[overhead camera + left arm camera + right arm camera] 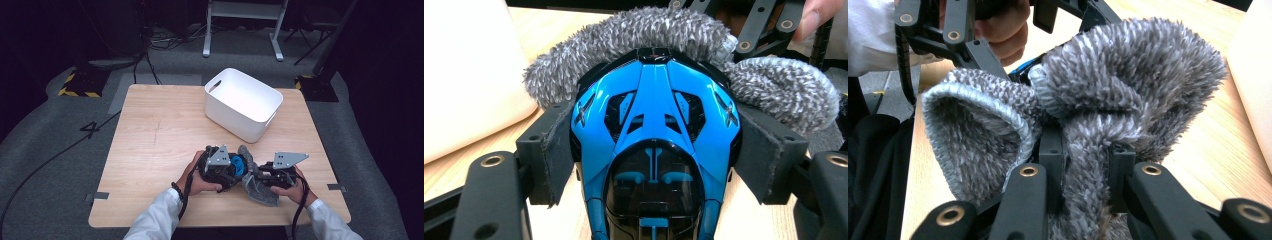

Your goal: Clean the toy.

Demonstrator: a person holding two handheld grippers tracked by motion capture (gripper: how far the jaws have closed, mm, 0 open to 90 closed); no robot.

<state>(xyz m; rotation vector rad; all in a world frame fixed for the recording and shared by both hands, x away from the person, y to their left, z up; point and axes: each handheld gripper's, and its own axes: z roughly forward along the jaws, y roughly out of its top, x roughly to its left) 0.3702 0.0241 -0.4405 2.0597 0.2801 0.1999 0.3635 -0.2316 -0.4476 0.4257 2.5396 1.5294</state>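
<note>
Glossy blue-and-black toy car (655,145) — clamped in left gripper (655,165); right gripper (1087,165) pinches shaggy grey cloth (1128,80).

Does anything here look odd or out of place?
Nothing looks damaged or spilled. The fuzzy grey cloth is bunched up, draped over the glossy blue-and-black toy. The white plastic bin sits skewed to the table edges.

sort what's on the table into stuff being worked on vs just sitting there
In use:
- blue and black toy car, clamped in the left tongs
- grey fuzzy cloth, pinched in the right tongs, pressed against the car

Lying about:
- white bin
</note>
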